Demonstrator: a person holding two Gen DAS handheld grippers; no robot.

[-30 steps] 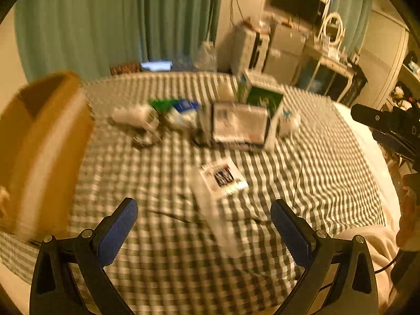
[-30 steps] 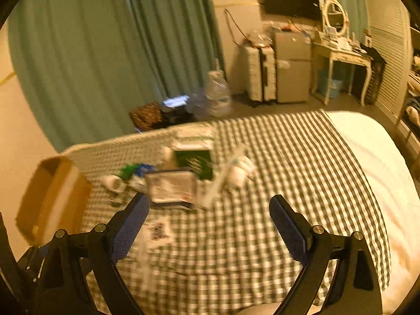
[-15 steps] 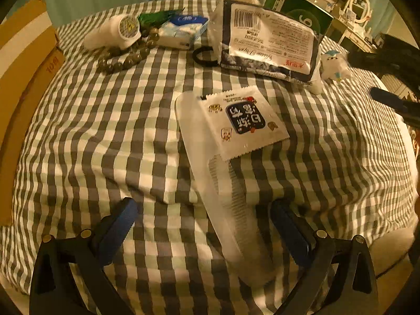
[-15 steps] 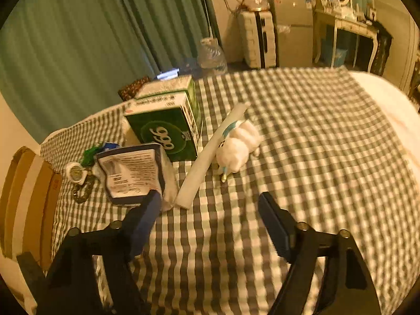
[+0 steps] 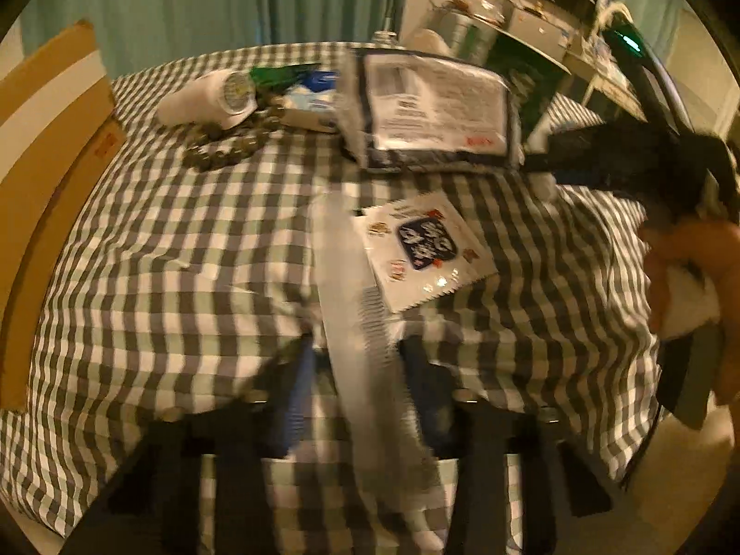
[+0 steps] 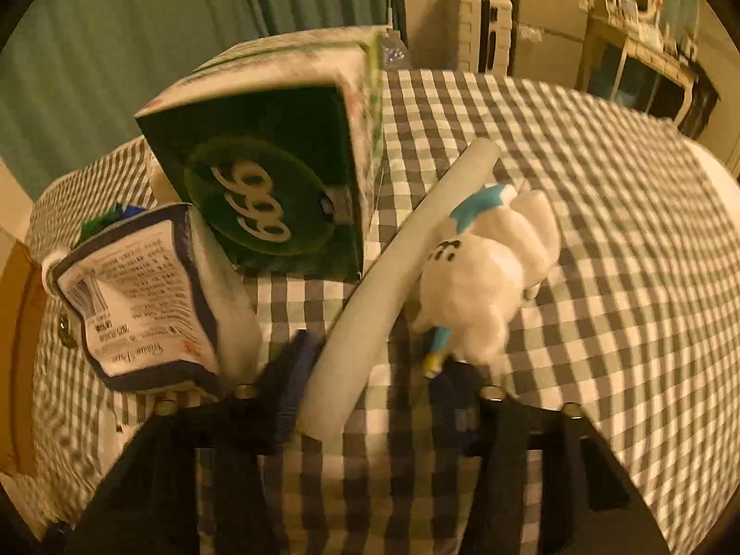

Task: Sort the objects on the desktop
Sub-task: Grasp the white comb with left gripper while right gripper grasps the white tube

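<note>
The left gripper [image 5: 358, 397] has just been closing its jaws, which now stand narrow on either side of a long clear plastic comb [image 5: 365, 323]; blur hides whether the pads press on it. The comb lies flat on the grey-and-white checked cloth [image 5: 185, 249], its long axis running from the jaws away and slightly left, teeth on the right side. A white square sachet with a dark blue label [image 5: 423, 249] overlaps its right edge.

The right gripper [image 6: 370, 388] has likewise been closing, its jaws narrow around the near end of a long white foam tube [image 6: 393, 277]; the left pad sits just beside it, though contact is unclear. The tube's long axis runs from the jaws up and to the right, between a green-faced white carton [image 6: 277, 185] and a white plush toy with blue trim [image 6: 490, 273] that leans against it.

A brown cardboard box [image 5: 41, 148] sits at the cloth's left edge. Teal curtains [image 6: 138, 37] hang behind, with a white suitcase [image 6: 481, 32] by the wall
</note>
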